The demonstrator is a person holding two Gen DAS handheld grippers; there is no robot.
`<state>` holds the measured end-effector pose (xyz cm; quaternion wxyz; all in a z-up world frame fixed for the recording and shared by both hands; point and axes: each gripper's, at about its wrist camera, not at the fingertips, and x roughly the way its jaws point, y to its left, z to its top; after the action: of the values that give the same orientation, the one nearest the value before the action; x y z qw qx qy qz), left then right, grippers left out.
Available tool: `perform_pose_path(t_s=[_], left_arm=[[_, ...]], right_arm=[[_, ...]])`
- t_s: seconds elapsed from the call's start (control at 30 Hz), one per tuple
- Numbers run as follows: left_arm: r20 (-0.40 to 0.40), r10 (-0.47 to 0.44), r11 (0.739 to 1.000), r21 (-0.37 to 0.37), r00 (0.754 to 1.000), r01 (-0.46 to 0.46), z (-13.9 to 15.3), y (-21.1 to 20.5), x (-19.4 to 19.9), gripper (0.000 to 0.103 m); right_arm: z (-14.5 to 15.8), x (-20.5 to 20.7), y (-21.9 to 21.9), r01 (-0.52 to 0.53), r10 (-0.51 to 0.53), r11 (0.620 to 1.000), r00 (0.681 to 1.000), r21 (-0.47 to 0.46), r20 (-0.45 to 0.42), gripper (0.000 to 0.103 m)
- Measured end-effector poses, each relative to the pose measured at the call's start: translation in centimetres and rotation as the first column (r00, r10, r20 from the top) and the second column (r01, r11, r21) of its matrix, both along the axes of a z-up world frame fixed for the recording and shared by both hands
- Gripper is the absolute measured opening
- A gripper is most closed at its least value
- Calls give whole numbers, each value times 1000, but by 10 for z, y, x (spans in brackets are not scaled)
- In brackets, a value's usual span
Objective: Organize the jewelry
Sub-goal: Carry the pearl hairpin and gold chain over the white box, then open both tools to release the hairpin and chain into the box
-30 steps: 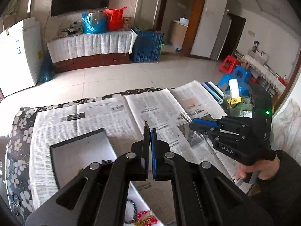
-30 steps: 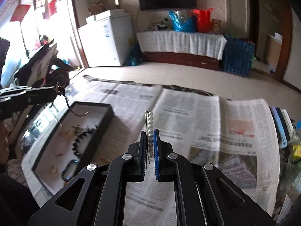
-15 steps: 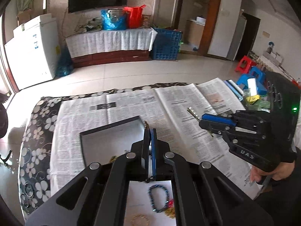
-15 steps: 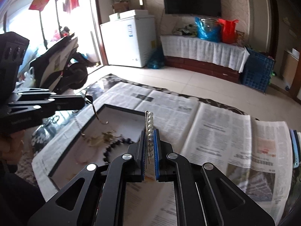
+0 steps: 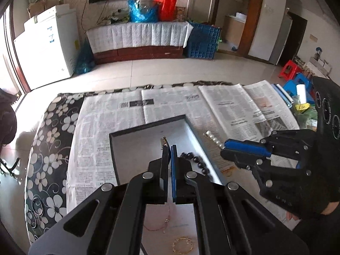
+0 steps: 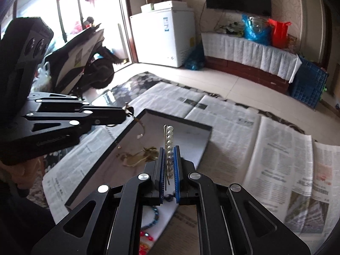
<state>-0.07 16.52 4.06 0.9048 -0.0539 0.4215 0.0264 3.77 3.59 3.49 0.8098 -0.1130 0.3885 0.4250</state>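
Right tool is clamped on a pearl hairpin that projects forward past its tips, above the black-rimmed tray. Left tool, jaws nearly together, pinches a gold chain hanging below its tips into the tray. Black bead bracelet lies just right of the left tool.

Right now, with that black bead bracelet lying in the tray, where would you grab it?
Probably from straight above, pinching across the beaded arc of the black bead bracelet. It lies flat close to the tray wall, so a sideways approach looks blocked.
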Motion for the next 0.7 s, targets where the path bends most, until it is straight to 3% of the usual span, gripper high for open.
perform_pose_path(t_s=[0.27, 0.5, 0.53, 0.6, 0.7], left_arm=[[-83, 62, 995, -67, 995, -68, -42, 29, 19, 2], [-67, 118, 989, -78, 991, -123, -52, 43, 27, 2], [-63, 122, 989, -81, 991, -127, -54, 44, 28, 2], [-63, 136, 988, -71, 989, -140, -55, 46, 29, 5], [-72, 132, 988, -75, 989, -138, -54, 47, 29, 20]], right_arm=[[-30, 6, 29, 0, -3, 999, 999, -50, -51, 8], [-54, 22, 42, 62, -65, 996, 996, -67, -55, 9], [-56, 24, 43, 78, -81, 994, 995, -72, -54, 22], [-57, 25, 41, 94, -98, 993, 994, -72, -52, 37], [-51, 23, 37, 91, -93, 994, 995, -58, -40, 37]])
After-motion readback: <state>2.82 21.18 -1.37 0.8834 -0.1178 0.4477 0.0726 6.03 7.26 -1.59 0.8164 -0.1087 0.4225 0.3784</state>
